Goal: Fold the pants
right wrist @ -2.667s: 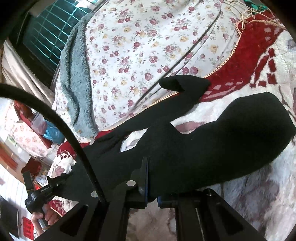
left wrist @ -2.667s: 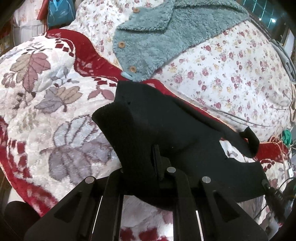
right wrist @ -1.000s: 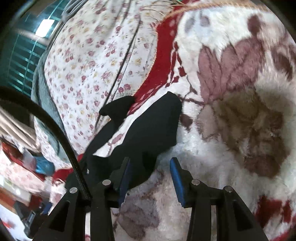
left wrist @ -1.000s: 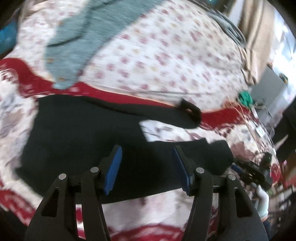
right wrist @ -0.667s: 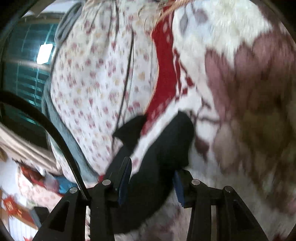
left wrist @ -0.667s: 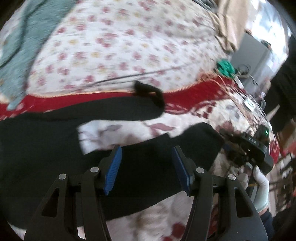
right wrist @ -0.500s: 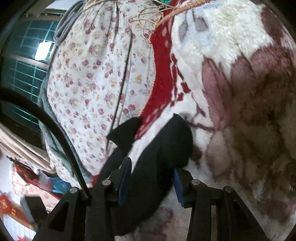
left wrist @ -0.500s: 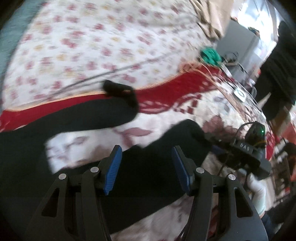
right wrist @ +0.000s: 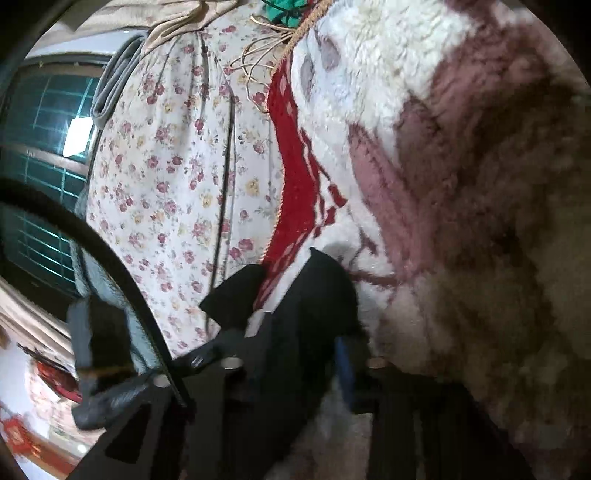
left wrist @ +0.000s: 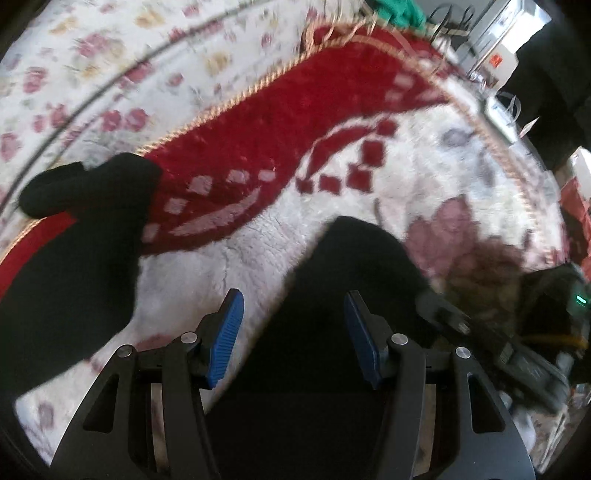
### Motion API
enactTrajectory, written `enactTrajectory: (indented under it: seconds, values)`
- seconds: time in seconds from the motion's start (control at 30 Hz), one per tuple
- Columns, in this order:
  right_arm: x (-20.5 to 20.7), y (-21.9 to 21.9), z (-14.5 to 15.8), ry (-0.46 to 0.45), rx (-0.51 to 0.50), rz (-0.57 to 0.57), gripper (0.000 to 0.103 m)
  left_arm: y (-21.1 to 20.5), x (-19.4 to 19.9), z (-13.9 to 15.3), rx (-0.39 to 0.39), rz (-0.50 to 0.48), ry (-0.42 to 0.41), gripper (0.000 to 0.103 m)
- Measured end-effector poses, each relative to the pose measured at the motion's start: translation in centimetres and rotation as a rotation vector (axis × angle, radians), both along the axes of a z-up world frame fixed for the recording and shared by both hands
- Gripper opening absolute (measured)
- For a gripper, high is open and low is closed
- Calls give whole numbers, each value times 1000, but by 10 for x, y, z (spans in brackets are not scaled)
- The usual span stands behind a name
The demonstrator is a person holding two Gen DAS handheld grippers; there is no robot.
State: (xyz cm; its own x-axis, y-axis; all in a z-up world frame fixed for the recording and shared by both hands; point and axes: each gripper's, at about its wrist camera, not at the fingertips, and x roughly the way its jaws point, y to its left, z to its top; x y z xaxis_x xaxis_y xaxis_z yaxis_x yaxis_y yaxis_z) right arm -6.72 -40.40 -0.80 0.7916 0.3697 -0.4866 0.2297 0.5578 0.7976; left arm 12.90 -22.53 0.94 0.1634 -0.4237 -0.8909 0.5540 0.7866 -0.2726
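Note:
The black pants point(left wrist: 332, 295) lie spread on a white and red fleece blanket point(left wrist: 332, 122), both leg ends towards the far side. My left gripper point(left wrist: 293, 325) is open, its blue pads on either side of the near leg, close above its end. The other leg's end point(left wrist: 96, 188) lies at the left on the red border. In the right wrist view the near leg end point(right wrist: 317, 306) sits between my right gripper's point(right wrist: 295, 350) open fingers, which straddle the cloth. The other leg end point(right wrist: 236, 295) lies just left of it.
A floral sheet point(right wrist: 177, 177) covers the bed beyond the blanket. The right gripper's body point(left wrist: 535, 332) shows at the right edge of the left wrist view. A green object point(left wrist: 395, 11) and cables lie at the blanket's far corner. A window point(right wrist: 40, 122) is at the left.
Both grippers let go of the pants, opened, and moved along the near leg to its end. The left gripper swung rightward; the right gripper came down over the leg end.

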Motion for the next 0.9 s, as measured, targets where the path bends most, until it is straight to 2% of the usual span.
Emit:
enactTrajectory:
  seconds: [0.03,0.13,0.17,0.2,0.23,0.37,0.7,0.77,0.9]
  values:
    - [-2,0,1,-5,-8,-2,13,-5,0,-4,9,-16,-1,57]
    - [-10,-2,5,-21,-39,-17,9,-22,-8,-6,46,-71,-84,57]
    - [-10,-2,5,-25,-43,-16,8,-29,-12,-7,72,-88,-108,52]
    - [-9,-2,4,-21,-47,-12,6,-32,-14,-7,73,-103,-118,32]
    - [-8,-1,4,-17,-51,-9,5,-37,-16,-7,60,-133,-109,24]
    - [-9,1,9,-15,-87,-4,5,-49,-25,-2,67,-162,-137,11]
    - [-40,-5,38,-46,-164,-21,4,-57,-53,15,-81,-151,-100,10]
    - [-42,-6,37,-22,-187,-24,4,-60,-55,13,-83,-133,-96,10]
    - [-35,-2,27,113,-292,-9,4,-69,-52,-2,-28,-103,-96,10]
